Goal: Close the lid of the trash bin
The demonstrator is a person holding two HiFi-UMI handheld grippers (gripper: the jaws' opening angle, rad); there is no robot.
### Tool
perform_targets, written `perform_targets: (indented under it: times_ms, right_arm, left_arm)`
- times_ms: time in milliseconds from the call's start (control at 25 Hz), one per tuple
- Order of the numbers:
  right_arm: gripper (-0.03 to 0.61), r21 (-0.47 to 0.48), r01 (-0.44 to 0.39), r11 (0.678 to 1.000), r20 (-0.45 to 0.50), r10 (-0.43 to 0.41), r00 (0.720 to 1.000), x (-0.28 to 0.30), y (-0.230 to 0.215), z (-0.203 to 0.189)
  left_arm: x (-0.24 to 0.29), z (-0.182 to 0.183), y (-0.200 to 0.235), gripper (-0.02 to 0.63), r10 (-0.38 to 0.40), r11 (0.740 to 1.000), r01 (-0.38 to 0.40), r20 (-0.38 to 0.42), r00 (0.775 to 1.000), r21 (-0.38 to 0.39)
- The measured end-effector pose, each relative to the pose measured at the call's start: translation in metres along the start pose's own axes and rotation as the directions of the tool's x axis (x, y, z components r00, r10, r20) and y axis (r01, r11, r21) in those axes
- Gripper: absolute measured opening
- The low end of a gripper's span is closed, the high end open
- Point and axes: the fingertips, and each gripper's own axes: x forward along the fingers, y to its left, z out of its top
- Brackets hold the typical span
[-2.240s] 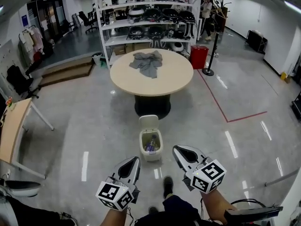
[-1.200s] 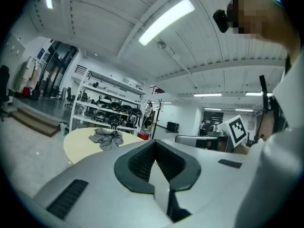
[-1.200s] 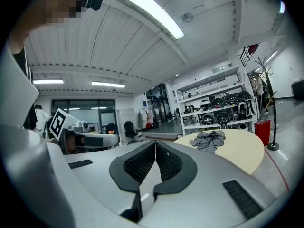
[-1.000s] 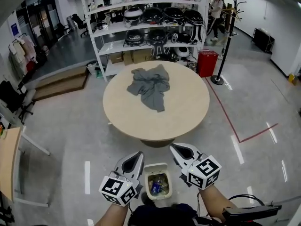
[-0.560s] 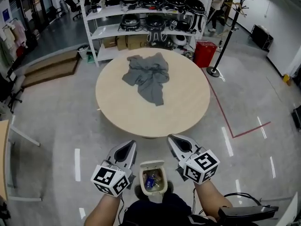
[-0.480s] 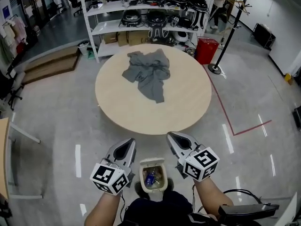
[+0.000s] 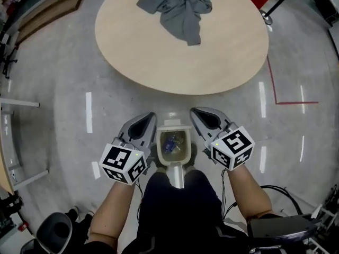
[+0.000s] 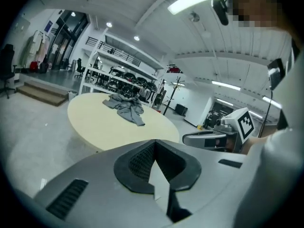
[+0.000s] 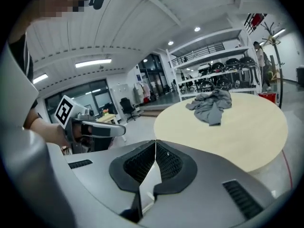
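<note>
A small white trash bin (image 7: 182, 160) stands on the floor right below me, in the head view only. Its lid (image 7: 174, 124) is tipped up at the far side, and bottles show inside. My left gripper (image 7: 150, 117) is held just left of the bin and my right gripper (image 7: 195, 111) just right of it, both above it and touching nothing. Each gripper view shows its own jaws pressed together with nothing between them: left gripper (image 8: 154, 145), right gripper (image 9: 154, 144). The bin is hidden in both gripper views.
A round beige table (image 7: 212, 62) with a crumpled grey cloth (image 7: 180, 4) stands just beyond the bin. A red floor line (image 7: 288, 102) runs at the right. A chair base (image 7: 53, 232) sits lower left. My legs fill the bottom of the head view.
I have come closer and the head view now looks more steeply down. The bin sits directly between the two grippers. Both stay shut and its lid stays up.
</note>
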Motion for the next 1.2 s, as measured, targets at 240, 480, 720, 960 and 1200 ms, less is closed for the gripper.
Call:
perform_targets:
  times_ms: [240, 480, 720, 960, 1200]
  right_arm:
    - [0.011, 0.053, -0.010, 0.999, -0.153, 0.018, 0.988, 0.033, -0.011, -0.110]
    - [0.011, 0.157, 0.037, 0.987, -0.281, 0.009, 0.960, 0.065, -0.042, -0.216]
    - [0.011, 0.210, 0.084, 0.974, -0.359, -0.003, 0.933, 0.080, -0.055, -0.270]
    - [0.011, 0.256, 0.109, 0.961, -0.369, -0.007, 0.929, 0.074, -0.048, -0.290]
    - [0.010, 0.226, 0.068, 0.972, -0.466, 0.046, 0.883, 0.042, -0.013, -0.330]
  left_arm:
    - [0.033, -0.097, 0.028, -0.002, -0.007, 0.998, -0.003, -0.174, 0.985, -0.056]
    - [0.077, -0.194, 0.054, -0.002, -0.005, 0.999, -0.010, -0.348, 0.937, -0.042]
    - [0.096, -0.259, 0.063, -0.002, -0.046, 0.990, -0.016, -0.433, 0.900, -0.138]
    - [0.094, -0.289, 0.059, -0.002, -0.043, 0.988, -0.032, -0.476, 0.879, -0.149]
    - [0.067, -0.317, 0.041, -0.002, -0.097, 0.971, -0.033, -0.517, 0.850, -0.237]
